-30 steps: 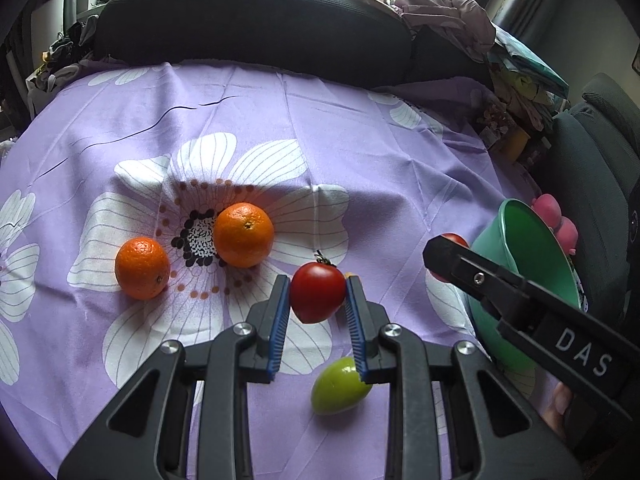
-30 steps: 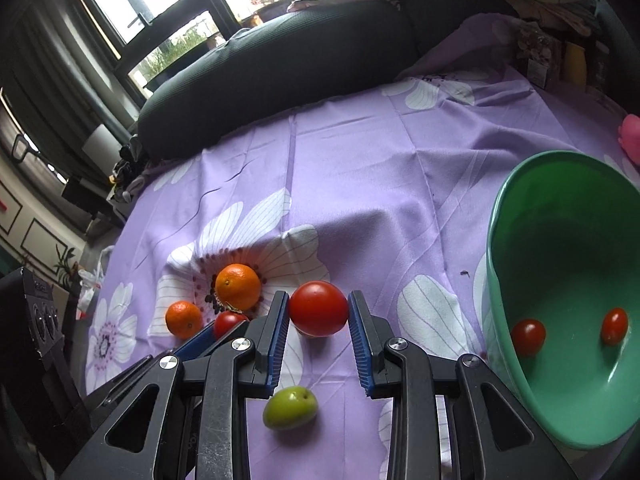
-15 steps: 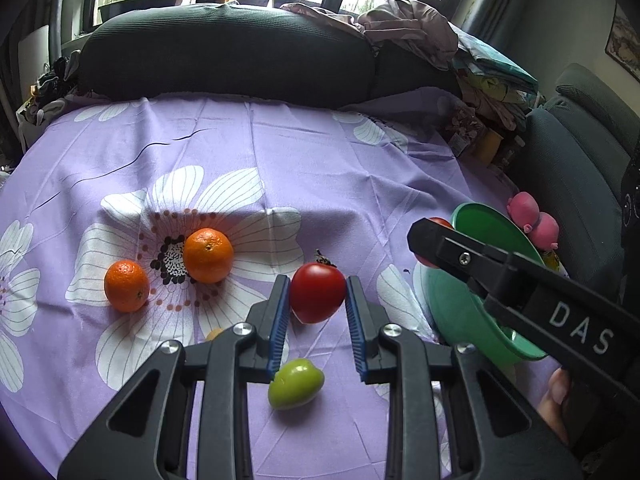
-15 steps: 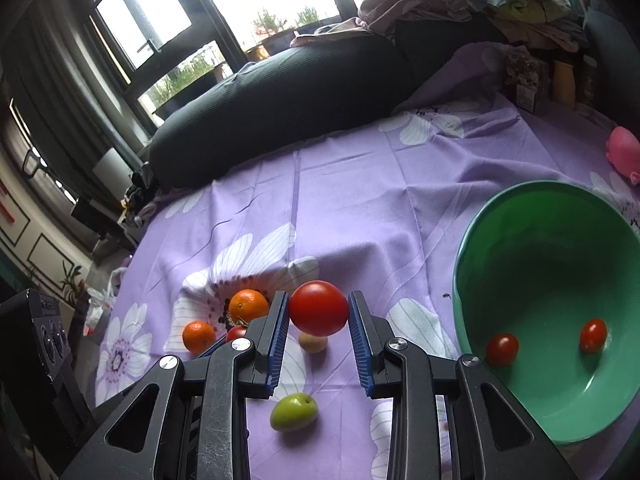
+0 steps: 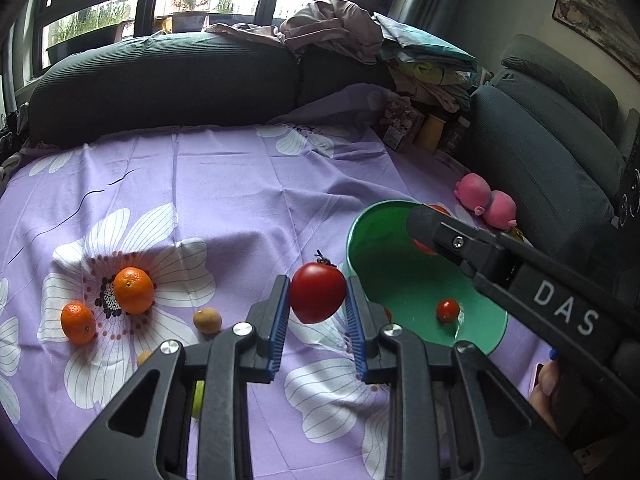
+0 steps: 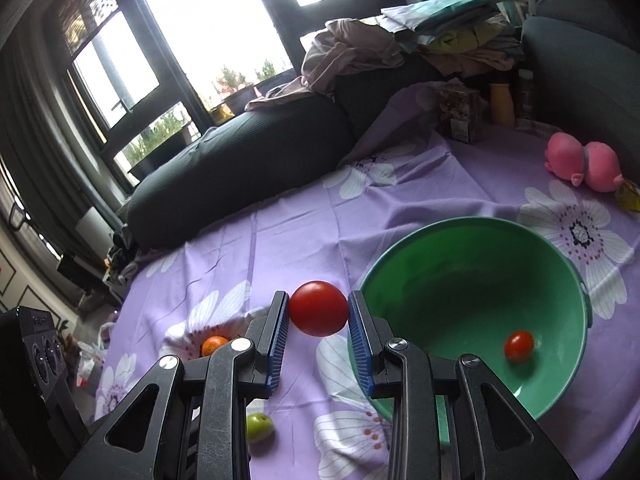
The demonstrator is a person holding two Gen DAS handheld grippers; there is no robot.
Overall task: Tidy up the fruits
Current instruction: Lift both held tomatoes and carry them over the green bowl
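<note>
red tomatoes (image 5: pixel 318 297), green bowl (image 6: pixel 472 280); purple white-flowered cloth (image 5: pixel 224 184)

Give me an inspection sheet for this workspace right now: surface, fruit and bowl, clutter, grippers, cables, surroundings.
Surface: purple flowered cloth, creased.
Job's things: green bowl holds a small tomato; two oranges, a brownish fruit and a green fruit lie on the cloth.
Clutter: pink plush toy beyond the bowl; jars at the far edge.
Grippers: left gripper shut on a stemmed tomato; right gripper shut on a round tomato. Both tomatoes are clear of the cloth.
Cables: nothing seen.
Surroundings: dark cushion, piled clothes, windows, dark armchair.
</note>
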